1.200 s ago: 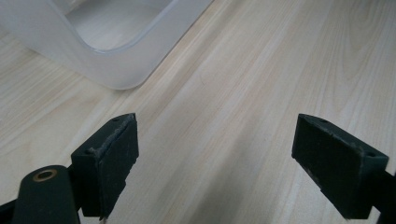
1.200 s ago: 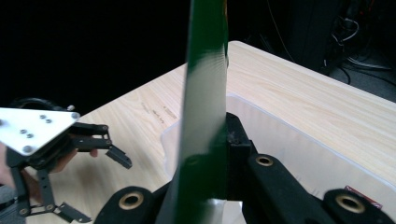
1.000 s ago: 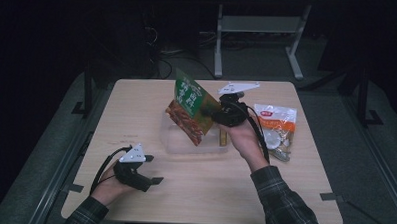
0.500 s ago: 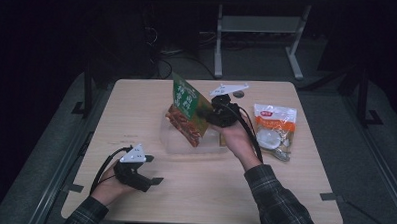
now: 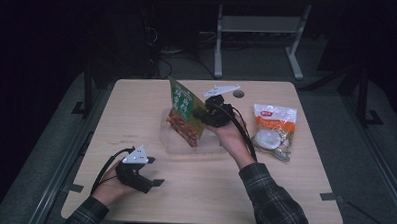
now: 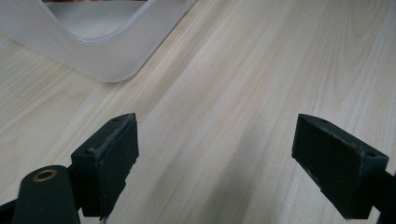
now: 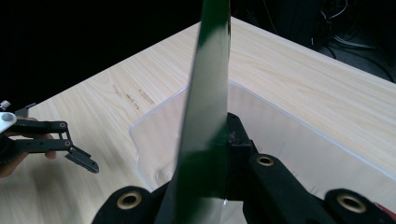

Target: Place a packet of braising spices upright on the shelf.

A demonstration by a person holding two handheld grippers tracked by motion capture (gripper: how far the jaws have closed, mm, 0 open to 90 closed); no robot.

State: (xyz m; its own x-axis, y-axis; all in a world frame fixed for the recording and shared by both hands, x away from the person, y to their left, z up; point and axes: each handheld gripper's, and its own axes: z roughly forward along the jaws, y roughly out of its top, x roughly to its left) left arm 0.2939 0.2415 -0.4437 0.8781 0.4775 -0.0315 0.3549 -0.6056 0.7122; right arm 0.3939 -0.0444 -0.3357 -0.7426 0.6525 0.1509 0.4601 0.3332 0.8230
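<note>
The right gripper (image 5: 202, 117), clamping the green-and-orange snack packet (image 5: 185, 113), should lower it squarely into the clear plastic bin (image 7: 299, 154); the left gripper (image 5: 151, 176) rests agape.

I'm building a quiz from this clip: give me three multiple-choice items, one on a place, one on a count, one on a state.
1. Where is the green snack bag?
A. flat on the floor
B. held over the clear plastic bin
C. under the left gripper

2. How many snack packets are on or above the table?
A. two
B. four
C. five

3. How do the left gripper's jaws stand?
A. shut on a bag
B. shut on nothing
C. open over bare wood

Key: B, the right gripper clamps it above the bin; A, the green bag plus the white-and-orange packet; C, a wide gap between the pads.
</note>
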